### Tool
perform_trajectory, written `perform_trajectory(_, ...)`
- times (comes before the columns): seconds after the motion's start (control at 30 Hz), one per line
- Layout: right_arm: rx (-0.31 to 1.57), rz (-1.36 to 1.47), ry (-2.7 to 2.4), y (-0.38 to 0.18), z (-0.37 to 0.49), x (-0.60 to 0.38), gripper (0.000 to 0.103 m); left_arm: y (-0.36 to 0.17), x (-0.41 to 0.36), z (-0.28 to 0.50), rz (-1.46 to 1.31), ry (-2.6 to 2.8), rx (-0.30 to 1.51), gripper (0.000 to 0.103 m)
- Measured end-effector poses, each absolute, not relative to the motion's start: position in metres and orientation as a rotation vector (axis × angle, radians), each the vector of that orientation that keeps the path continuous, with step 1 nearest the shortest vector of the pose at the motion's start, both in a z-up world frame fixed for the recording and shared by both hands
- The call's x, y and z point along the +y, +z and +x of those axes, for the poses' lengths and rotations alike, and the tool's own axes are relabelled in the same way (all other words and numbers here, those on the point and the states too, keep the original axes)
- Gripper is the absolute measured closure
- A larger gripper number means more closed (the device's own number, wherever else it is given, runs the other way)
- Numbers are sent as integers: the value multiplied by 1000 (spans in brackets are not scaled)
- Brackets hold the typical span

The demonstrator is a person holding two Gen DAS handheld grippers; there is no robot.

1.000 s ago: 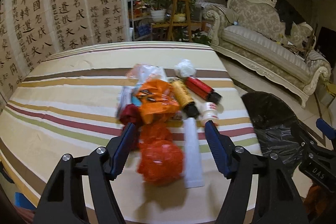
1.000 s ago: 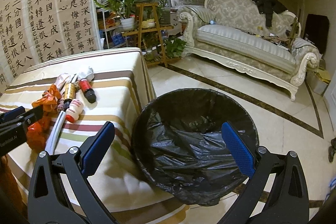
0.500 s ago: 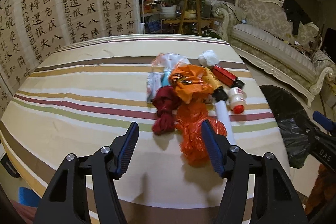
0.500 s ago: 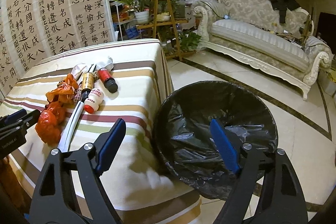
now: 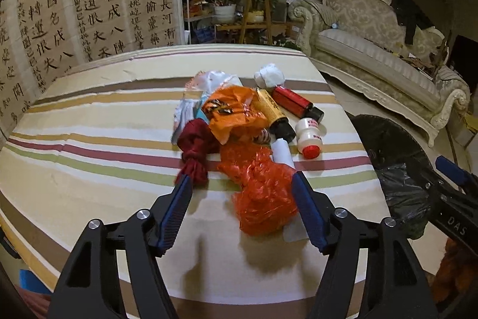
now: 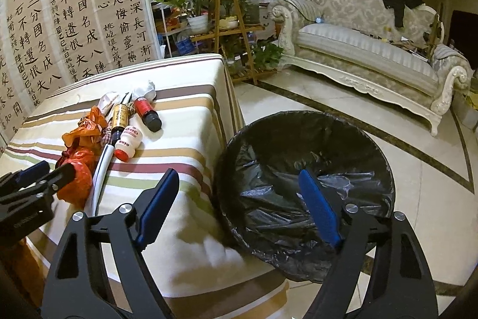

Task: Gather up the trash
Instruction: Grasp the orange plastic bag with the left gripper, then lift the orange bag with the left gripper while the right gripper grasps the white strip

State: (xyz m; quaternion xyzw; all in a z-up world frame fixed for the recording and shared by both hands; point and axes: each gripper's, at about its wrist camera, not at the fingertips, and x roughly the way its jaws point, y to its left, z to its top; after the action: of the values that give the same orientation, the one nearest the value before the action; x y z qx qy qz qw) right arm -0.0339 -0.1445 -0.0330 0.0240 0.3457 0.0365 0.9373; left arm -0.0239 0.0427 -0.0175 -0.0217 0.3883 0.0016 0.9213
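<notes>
A heap of trash lies on the striped table. Nearest me is a crumpled orange bag, with a dark red bag, a white tube, a small white bottle, two dark-capped bottles and a tissue ball around and behind it. My left gripper hovers low over the heap. Its jaws are opening, the orange bag lies between them, and neither pad presses on it. My right gripper is open and empty over the gap between the table edge and the black-lined bin.
The bin stands on the tiled floor right beside the table's right edge. A pale sofa runs along the far right. A plant stand and a calligraphy screen stand behind the table.
The left jaws narrowed and have widened again, now with the orange bag between them. The right jaws came in from their widest, and that view swung left towards the table.
</notes>
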Motion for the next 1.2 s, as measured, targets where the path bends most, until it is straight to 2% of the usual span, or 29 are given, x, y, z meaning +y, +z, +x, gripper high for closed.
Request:
perform_trajectory(0.37,715,57,75,-34,-37,-145,23,-25,38,-21,-86,-30,821,37)
perform_trajectory(0.43,717,57,75,-35,-37,-146,23,-28,38,-20,-79,-38,829,56)
perform_trajectory(0.47,719,58,76,-35,-37,-146,23,-29,38,-20,-80,-43,836,58)
perform_trajectory(0.63,724,57,84,-35,-38,-144,23,-27,42,-28,-83,-45,812,63)
perform_trajectory(0.93,730,23,147,-29,-40,-116,23,3,54,-52,-36,-8,738,63)
perform_trajectory(1.03,744,10,197,-28,-39,-99,28,8,65,-56,-18,35,723,63)
perform_trajectory(1.2,775,-22,270,-29,-36,-66,45,4,90,-51,-17,114,739,63)
